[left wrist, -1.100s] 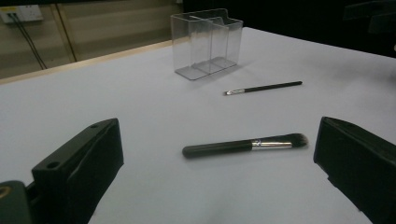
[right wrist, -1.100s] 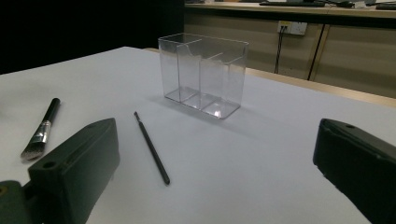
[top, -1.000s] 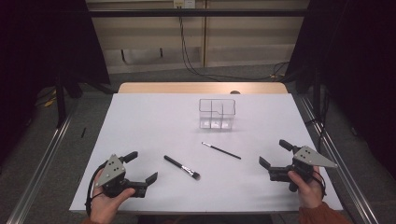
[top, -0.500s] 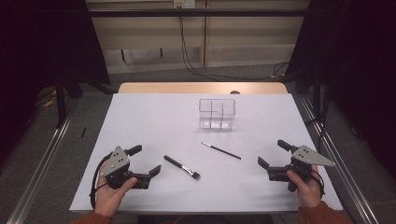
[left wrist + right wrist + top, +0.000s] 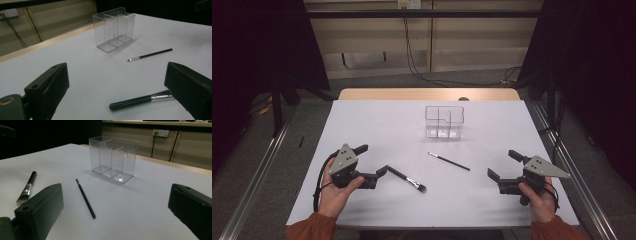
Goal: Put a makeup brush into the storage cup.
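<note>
A thick black makeup brush (image 5: 407, 178) lies on the white table, bristles pointing toward the front right. My left gripper (image 5: 372, 160) is open, and its nearer jaw sits right at the brush's handle end. In the left gripper view the brush handle (image 5: 135, 101) lies between the jaws of the left gripper (image 5: 117, 75), and its silver ferrule runs behind the right jaw. A thin black brush (image 5: 449, 161) lies mid-table. My right gripper (image 5: 503, 165) is open and holds nothing, to the right of the thin brush (image 5: 85, 198). A clear compartmented organizer (image 5: 444, 121) stands behind both.
The white table sheet (image 5: 377, 120) ends at a wooden strip (image 5: 427, 94) at the back. Metal rails (image 5: 257, 175) run along both sides. Cables hang on the back wall. Open sheet surrounds the organizer (image 5: 113, 157).
My left gripper has moved right and forward, up to the thick brush's handle. The right gripper has barely shifted. Both brushes and the organizer stay put.
</note>
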The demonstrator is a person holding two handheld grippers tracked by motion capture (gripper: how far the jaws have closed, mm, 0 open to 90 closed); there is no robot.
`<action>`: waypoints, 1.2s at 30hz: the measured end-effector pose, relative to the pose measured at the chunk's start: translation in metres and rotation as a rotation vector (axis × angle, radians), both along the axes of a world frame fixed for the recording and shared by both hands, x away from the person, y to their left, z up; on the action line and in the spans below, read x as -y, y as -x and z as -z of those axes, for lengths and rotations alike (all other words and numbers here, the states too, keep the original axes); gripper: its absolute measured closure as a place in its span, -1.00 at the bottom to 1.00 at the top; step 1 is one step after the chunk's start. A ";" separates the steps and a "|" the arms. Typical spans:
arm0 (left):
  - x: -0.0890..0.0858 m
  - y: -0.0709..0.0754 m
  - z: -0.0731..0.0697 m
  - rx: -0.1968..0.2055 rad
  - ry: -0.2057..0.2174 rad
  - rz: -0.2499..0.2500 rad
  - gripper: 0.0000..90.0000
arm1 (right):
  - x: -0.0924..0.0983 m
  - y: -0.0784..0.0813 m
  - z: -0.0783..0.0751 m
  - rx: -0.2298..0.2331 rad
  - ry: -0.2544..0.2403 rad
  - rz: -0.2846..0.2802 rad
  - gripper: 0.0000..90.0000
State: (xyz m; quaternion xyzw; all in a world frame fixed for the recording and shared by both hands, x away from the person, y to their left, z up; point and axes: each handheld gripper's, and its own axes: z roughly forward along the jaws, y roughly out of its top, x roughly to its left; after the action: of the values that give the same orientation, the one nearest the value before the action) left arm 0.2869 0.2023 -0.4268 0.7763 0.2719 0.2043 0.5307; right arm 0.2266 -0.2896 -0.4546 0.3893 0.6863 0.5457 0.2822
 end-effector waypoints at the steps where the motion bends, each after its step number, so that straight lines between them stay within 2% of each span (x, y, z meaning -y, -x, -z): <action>1: 0.002 -0.003 0.001 0.005 0.005 -0.008 -0.88 | 0.000 0.000 0.000 -0.001 0.001 -0.003 -1.00; 4: 0.005 -0.009 0.000 0.011 -0.007 0.013 -0.89 | 0.000 -0.001 0.000 -0.005 -0.002 -0.003 -1.00; 9: 0.009 -0.020 -0.004 0.005 -0.002 -0.004 -0.89 | 0.000 -0.001 0.001 -0.010 0.005 -0.003 -1.00; 10: 0.011 -0.022 -0.005 -0.010 0.000 0.005 -0.89 | 0.000 -0.001 0.001 -0.013 0.007 -0.004 -1.00; 12: 0.014 -0.026 -0.006 -0.035 -0.016 0.029 -0.88 | 0.000 -0.001 0.001 -0.012 0.006 -0.007 -1.00; 17: 0.025 -0.032 -0.009 -0.024 -0.045 0.055 -0.87 | 0.000 -0.001 0.001 -0.011 0.007 -0.008 -1.00; 19: 0.030 -0.035 -0.010 -0.027 -0.094 0.077 -0.87 | 0.000 -0.001 0.001 -0.012 0.007 -0.008 -1.00; 24: 0.038 -0.040 -0.017 -0.063 -0.116 0.108 -0.87 | 0.000 -0.001 0.001 -0.013 0.007 -0.009 -1.00; 26: 0.041 -0.042 -0.019 -0.083 -0.159 0.127 -0.87 | 0.000 -0.001 0.001 -0.014 0.009 -0.008 -1.00; 29: 0.047 -0.045 -0.019 -0.099 -0.183 0.135 -0.88 | 0.000 -0.001 0.001 -0.016 0.009 -0.008 -1.00; 30: 0.048 -0.047 -0.018 -0.101 -0.207 0.148 -0.88 | 0.000 -0.001 0.001 -0.017 0.010 -0.009 -1.00; 33: 0.054 -0.053 -0.017 -0.188 -0.270 0.188 -0.87 | -0.001 -0.002 0.001 -0.024 0.006 -0.011 -1.00; 36: 0.060 -0.056 -0.018 -0.198 -0.307 0.197 -0.87 | -0.001 -0.002 0.001 -0.025 0.008 -0.014 -1.00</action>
State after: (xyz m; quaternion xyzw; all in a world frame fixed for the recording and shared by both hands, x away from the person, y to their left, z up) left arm 0.3433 0.1425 -0.4089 0.8871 0.2114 0.1131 0.3944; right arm 0.2281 -0.2889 -0.4559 0.3900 0.6946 0.5403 0.2713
